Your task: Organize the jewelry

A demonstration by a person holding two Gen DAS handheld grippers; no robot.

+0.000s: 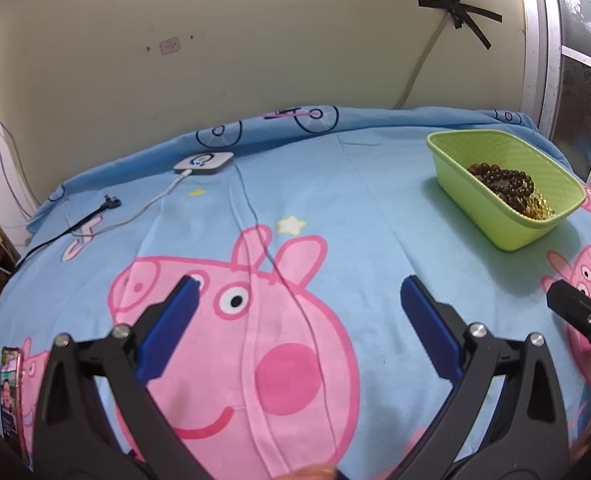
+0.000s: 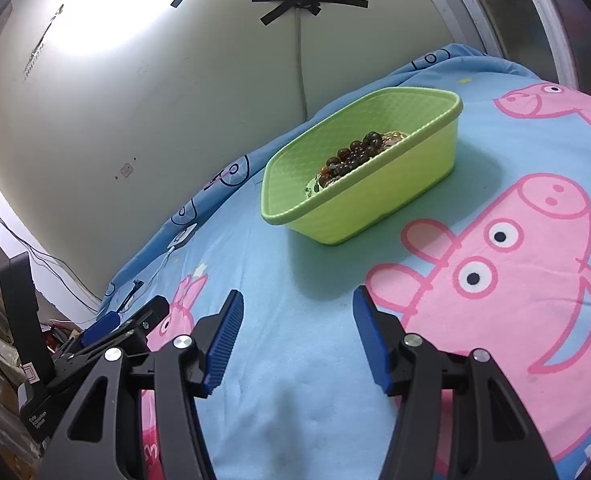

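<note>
Jewelry, dark brown beaded bracelets [image 2: 353,154] heaped in a light-green plastic basket [image 2: 379,200] (both grippers gaping, empty), could snag together if lifted carelessly by the right gripper [image 2: 295,336] or left gripper [image 1: 299,328].

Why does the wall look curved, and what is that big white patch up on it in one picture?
Both views use fisheye lenses, so the straight wall bows and the corners go dark. In the right wrist view, glare washes out the wall at upper left, and the green basket casts a soft shadow on the sheet. In the left wrist view, lighting is even and the wall shows no glare.
</note>
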